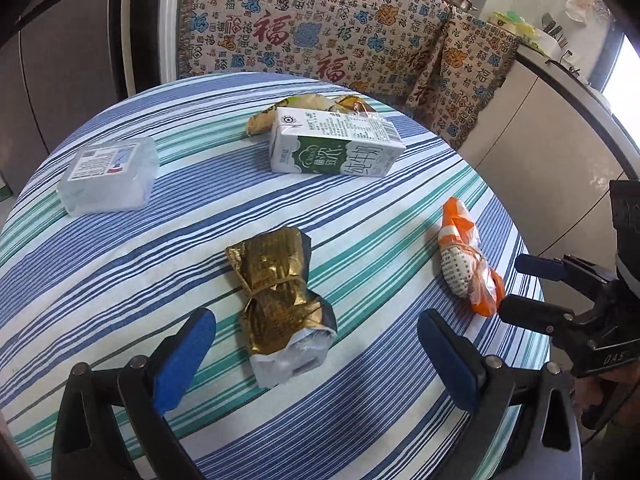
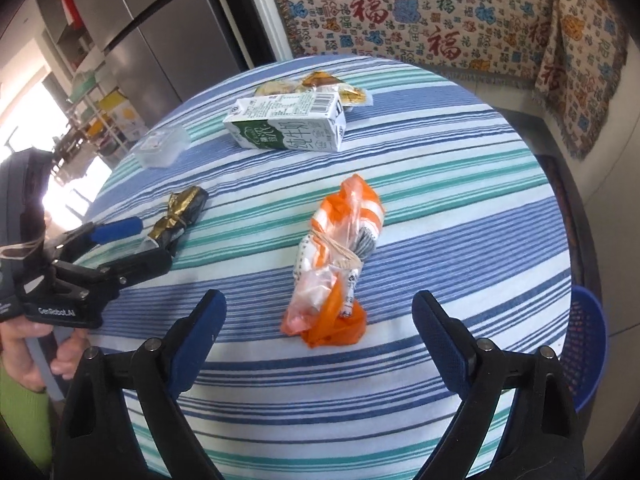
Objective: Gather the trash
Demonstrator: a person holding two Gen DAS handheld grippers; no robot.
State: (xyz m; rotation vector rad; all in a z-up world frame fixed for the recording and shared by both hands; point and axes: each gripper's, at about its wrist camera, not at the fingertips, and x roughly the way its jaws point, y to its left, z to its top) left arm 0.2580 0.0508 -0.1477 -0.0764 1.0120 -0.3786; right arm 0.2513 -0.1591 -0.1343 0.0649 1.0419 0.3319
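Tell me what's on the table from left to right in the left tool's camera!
Clear plastic box → gold wrapper → milk carton → orange bag. The yellow wrappers overlap behind the carton, so I skipped them.

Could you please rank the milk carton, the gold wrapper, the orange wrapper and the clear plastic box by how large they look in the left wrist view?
1. Milk carton.
2. Gold wrapper, though its nearness to the camera inflates it.
3. Clear plastic box.
4. Orange wrapper.
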